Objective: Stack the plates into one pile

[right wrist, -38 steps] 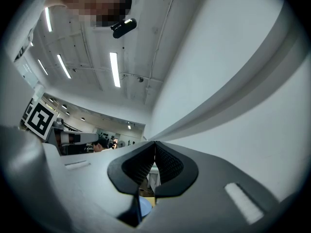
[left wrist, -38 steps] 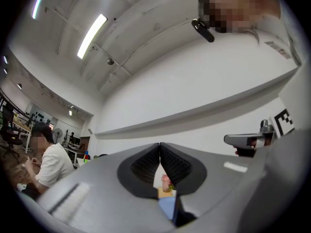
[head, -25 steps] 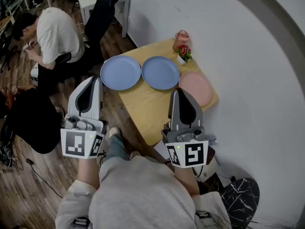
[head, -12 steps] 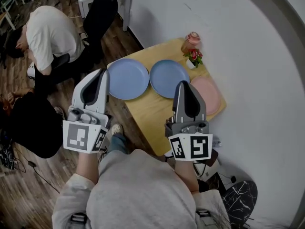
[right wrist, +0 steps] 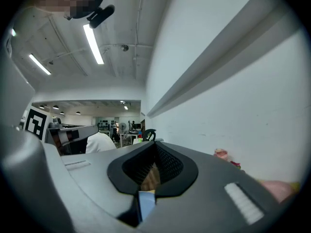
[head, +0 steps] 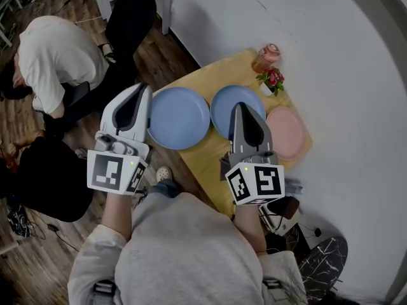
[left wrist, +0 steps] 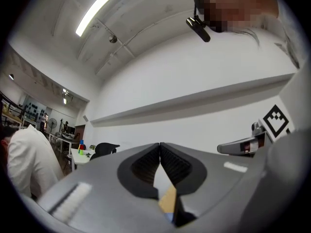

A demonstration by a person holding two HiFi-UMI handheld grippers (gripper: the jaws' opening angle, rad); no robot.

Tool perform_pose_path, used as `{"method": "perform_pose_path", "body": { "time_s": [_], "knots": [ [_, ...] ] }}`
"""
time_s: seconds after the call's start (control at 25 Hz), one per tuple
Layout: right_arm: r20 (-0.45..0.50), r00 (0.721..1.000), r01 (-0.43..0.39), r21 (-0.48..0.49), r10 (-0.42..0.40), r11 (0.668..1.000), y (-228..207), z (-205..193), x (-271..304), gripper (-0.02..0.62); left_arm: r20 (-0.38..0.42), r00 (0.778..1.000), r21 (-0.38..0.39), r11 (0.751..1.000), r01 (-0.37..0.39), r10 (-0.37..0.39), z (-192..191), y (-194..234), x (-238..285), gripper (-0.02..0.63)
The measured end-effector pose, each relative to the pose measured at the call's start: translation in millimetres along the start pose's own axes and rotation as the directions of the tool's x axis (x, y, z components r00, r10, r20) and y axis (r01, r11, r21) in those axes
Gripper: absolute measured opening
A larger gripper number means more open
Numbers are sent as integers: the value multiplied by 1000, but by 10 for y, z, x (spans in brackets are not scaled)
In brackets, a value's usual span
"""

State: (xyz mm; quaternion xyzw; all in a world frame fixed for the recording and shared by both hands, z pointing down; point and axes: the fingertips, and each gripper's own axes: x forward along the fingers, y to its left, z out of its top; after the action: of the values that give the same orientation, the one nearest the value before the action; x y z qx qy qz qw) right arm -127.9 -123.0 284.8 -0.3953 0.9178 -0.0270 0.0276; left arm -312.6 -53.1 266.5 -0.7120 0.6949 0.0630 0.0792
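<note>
Both pairs of your jaws are clenched tip to tip with nothing between them. Your left gripper (left wrist: 159, 147) is empty, and so is your right gripper (right wrist: 154, 146).

From your head camera, the left gripper's nose hangs at the left edge of the yellow worktop (head: 205, 156), just beside the left blue plate (head: 178, 117). The right gripper's nose hangs over the near part of the middle blue plate (head: 224, 103).

All three plates lie flat and face up. Being round, they have no long axis. They are unstacked, in a row that runs from the left edge to the right corner, where the pink plate (head: 287, 132) sits by the wall. Their rims are close together. The blue plates are matte and plain, and the pink one is paler.

A pinkish jar (head: 267, 57) and a small flower pot (head: 274, 80) stand at the far corner.
</note>
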Motion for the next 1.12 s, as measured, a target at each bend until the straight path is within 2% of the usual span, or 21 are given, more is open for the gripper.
{"method": "perform_pose_path", "body": {
  "time_s": [0.28, 0.44, 0.56, 0.68, 0.88, 1.12],
  "knots": [
    [-190, 979, 100, 137, -73, 985, -136, -755, 316, 3, -124, 991, -55, 998, 37, -43, -644, 236, 271, 60],
    [-308, 946, 171, 195, -105, 966, -196, -1194, 379, 4, -208, 976, -80, 996, 45, -61, -1054, 357, 339, 60],
    [-397, 910, 225, 241, -116, 944, -233, -1549, 399, 5, -282, 957, -79, 996, 44, -64, -1381, 443, 368, 60],
    [-477, 871, 275, 273, -118, 922, -275, -1899, 392, 5, -366, 927, -89, 995, 52, -81, -1744, 491, 376, 60],
    [-584, 809, 337, 362, -70, 869, -264, -2423, 287, 6, -509, 853, -132, 990, 56, -116, -2386, 523, 307, 61],
    [-667, 741, 412, 355, -81, 839, -347, -2807, 177, 8, -622, 768, -190, 981, 44, -155, -2932, 538, 226, 61]
  ]
}}
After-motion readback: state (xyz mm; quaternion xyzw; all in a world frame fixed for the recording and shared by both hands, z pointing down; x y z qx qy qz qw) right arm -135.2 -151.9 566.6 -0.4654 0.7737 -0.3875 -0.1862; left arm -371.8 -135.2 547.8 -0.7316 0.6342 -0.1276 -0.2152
